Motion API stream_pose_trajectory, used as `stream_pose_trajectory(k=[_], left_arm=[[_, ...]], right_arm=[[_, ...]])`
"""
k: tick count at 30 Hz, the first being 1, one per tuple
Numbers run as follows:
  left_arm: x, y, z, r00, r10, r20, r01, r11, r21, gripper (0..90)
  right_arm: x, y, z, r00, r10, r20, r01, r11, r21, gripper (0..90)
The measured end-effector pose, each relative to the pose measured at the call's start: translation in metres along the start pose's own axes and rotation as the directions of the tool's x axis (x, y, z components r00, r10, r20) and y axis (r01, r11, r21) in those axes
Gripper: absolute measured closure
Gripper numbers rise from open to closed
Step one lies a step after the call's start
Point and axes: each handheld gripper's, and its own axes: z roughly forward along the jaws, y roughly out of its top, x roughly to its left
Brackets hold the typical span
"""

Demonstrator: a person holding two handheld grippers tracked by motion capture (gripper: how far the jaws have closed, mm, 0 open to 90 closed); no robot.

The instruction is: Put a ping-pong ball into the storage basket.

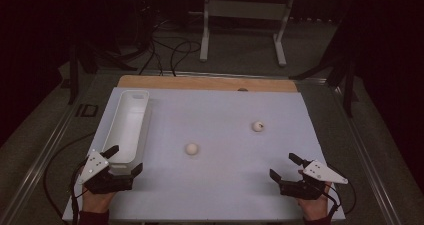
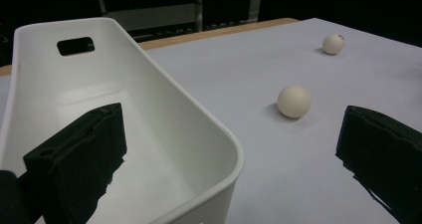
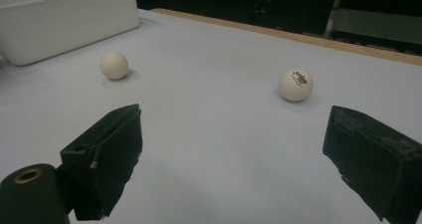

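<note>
On the pale sheet covering the table (image 1: pixel 210 185), a long white plastic bin (image 1: pixel 127 127) lies along the left side of the high view, with one plain white ball (image 1: pixel 192 148) near the middle and a second ball bearing a small printed mark (image 1: pixel 258 126) up and to its right, the two well apart. The left gripper (image 1: pixel 124 160) sits at the lower left with its jaws spread wide across the bin's near corner, one jaw over the inside and one outside, gripping nothing. The right gripper (image 1: pixel 283 167) at the lower right is likewise wide apart and empty above bare sheet.

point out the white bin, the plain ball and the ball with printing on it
white bin (image 1: pixel 131 116), high view, on its inner floor
plain ball (image 2: pixel 294 101), left gripper view, middle of its face
printed ball (image 3: pixel 296 84), right gripper view, just below its logo
</note>
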Motion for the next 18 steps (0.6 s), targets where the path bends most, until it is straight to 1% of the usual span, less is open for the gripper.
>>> stream_pose_trajectory(k=[4, 9, 12, 14, 16, 18], left_arm=[[0.0012, -0.0002, -0.0008, 1.0, -0.01, -0.002, 0.01, 0.9999, -0.012, 0.0], [0.0013, -0.0004, -0.0007, 1.0, -0.009, -0.004, 0.009, 0.9999, -0.012, 0.0], [0.0016, -0.0005, -0.0007, 0.9999, -0.013, -0.005, 0.013, 0.9998, -0.016, 0.0], [0.0017, -0.0006, -0.0005, 0.9999, -0.014, -0.006, 0.014, 0.9998, -0.014, 0.0], [0.0016, -0.0006, -0.0002, 0.9999, -0.012, -0.007, 0.012, 0.9999, -0.012, 0.0], [0.0017, -0.0003, 0.0004, 0.9999, -0.012, -0.005, 0.012, 0.9998, -0.013, 0.0]], right_arm=[[0.0009, 0.0004, 0.0001, 1.0, -0.005, 0.003, 0.005, 1.0, 0.0, 8.4], [0.0021, 0.0021, -0.0015, 0.9998, -0.001, 0.018, 0.001, 1.0, -0.009, 7.8], [0.0034, 0.0036, -0.003, 0.9997, -0.008, 0.023, 0.008, 1.0, -0.005, 7.5], [0.0033, 0.0045, -0.0035, 0.9996, -0.012, 0.025, 0.012, 0.9999, -0.005, 7.5], [0.0036, 0.0047, -0.0031, 0.9997, -0.004, 0.024, 0.004, 1.0, -0.004, 7.4], [0.0048, 0.0048, -0.0021, 0.9997, -0.011, 0.02, 0.011, 0.9999, 0.0, 7.4]])
